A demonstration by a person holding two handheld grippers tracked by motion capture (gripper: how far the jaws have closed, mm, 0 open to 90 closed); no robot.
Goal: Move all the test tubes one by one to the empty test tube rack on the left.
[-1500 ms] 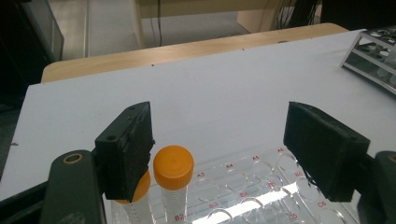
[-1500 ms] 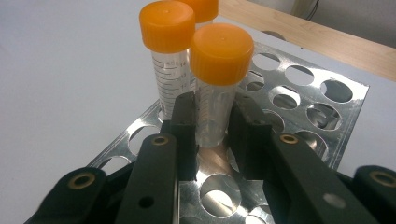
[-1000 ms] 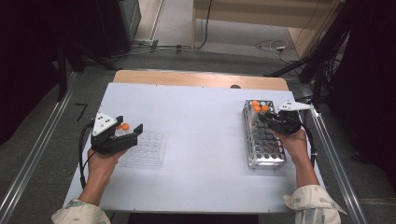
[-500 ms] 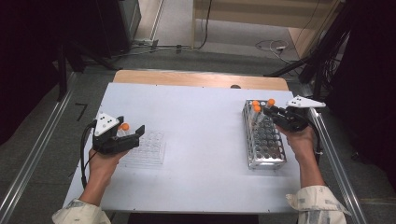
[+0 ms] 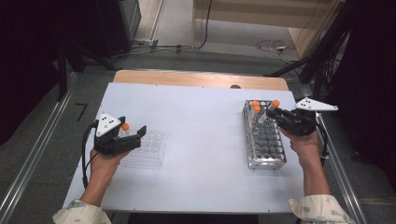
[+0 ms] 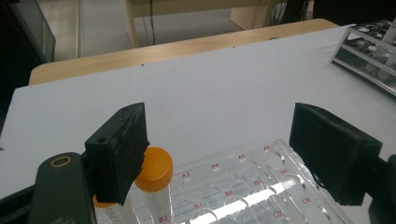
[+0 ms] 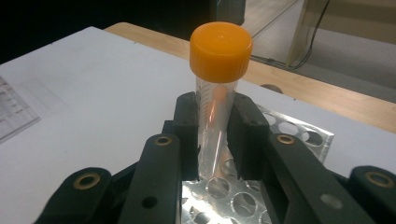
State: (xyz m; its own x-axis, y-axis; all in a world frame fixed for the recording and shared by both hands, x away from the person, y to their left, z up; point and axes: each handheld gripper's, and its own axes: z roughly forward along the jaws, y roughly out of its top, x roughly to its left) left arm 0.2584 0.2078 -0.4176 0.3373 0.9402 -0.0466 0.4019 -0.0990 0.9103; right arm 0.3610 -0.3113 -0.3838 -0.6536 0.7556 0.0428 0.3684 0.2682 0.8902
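Observation:
My right gripper [image 5: 272,112] is shut on a clear tube with an orange cap [image 7: 220,49], held tilted just above the far end of a metal tube rack [image 5: 266,144]. Two more orange-capped tubes [image 5: 255,106] stand in the rack's far corner. My left gripper [image 6: 219,140] stands open over a clear well plate [image 6: 243,186] at the table's left. An orange-capped tube [image 6: 156,175] stands in the plate beside the left jaw, not pinched. A second orange cap [image 6: 102,203] shows partly behind that jaw.
The white table top [image 5: 201,126] has a wooden strip [image 5: 201,78] along its far edge. Metal rails run along both sides on the floor. Cables lie on the floor beyond the table. The rack [image 6: 369,46] sits far right in the left gripper view.
The right gripper has risen and shifted slightly right, lifting an orange-capped tube out of the rack. The left gripper has stayed over the well plate.

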